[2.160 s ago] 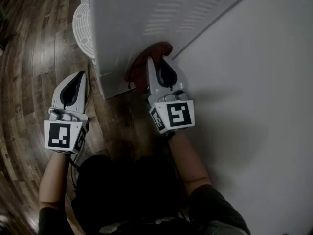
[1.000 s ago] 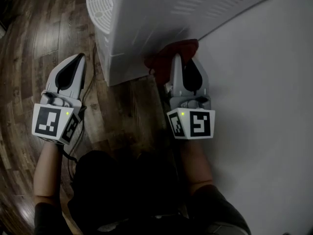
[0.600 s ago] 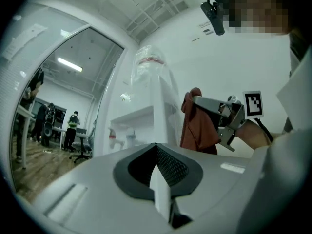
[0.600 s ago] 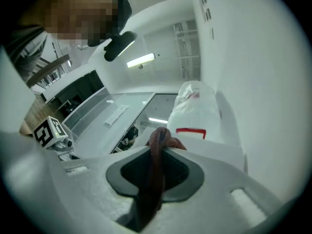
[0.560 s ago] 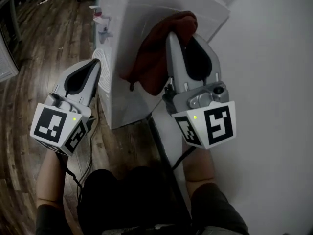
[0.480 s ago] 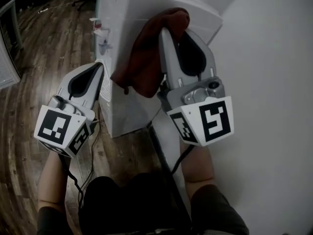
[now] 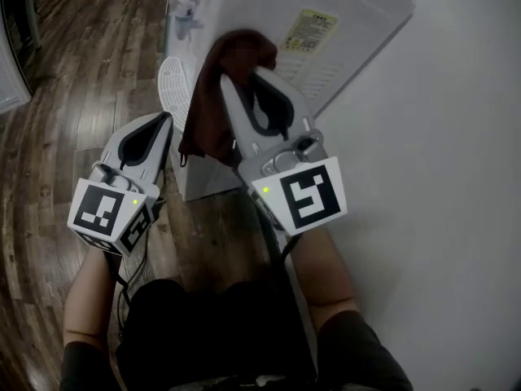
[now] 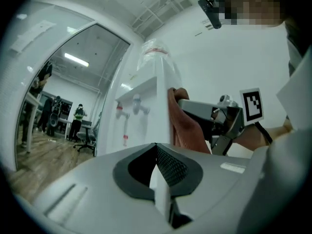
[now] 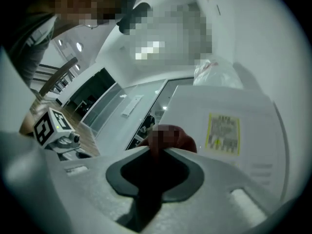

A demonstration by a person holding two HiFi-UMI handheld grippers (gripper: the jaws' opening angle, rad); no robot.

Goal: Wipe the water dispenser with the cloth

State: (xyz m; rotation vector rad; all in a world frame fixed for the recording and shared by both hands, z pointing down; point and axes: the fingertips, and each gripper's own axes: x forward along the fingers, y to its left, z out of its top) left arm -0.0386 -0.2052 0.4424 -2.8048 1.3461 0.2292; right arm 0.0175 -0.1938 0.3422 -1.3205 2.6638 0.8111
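Shifted toward 9 o'clock, the cloth (image 7: 212, 96) is pinched by the right gripper's (image 7: 244, 76) jaws at the water dispenser's (image 7: 358, 15) side; the left gripper's (image 7: 163, 122) jaws are pressed together at 8 o'clock

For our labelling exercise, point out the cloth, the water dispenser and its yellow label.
cloth (image 7: 213, 96), head view, hanging fold
water dispenser (image 7: 260, 2), head view, white panel
yellow label (image 7: 309, 29), head view, its centre

Office: glass partition (image 8: 58, 77), swivel chair (image 8: 88, 141) and people (image 8: 78, 118) beyond it, strip lights (image 8: 77, 60), wood floor (image 7: 73, 80), water dispenser (image 7: 350, 6) against wall (image 7: 440, 177).
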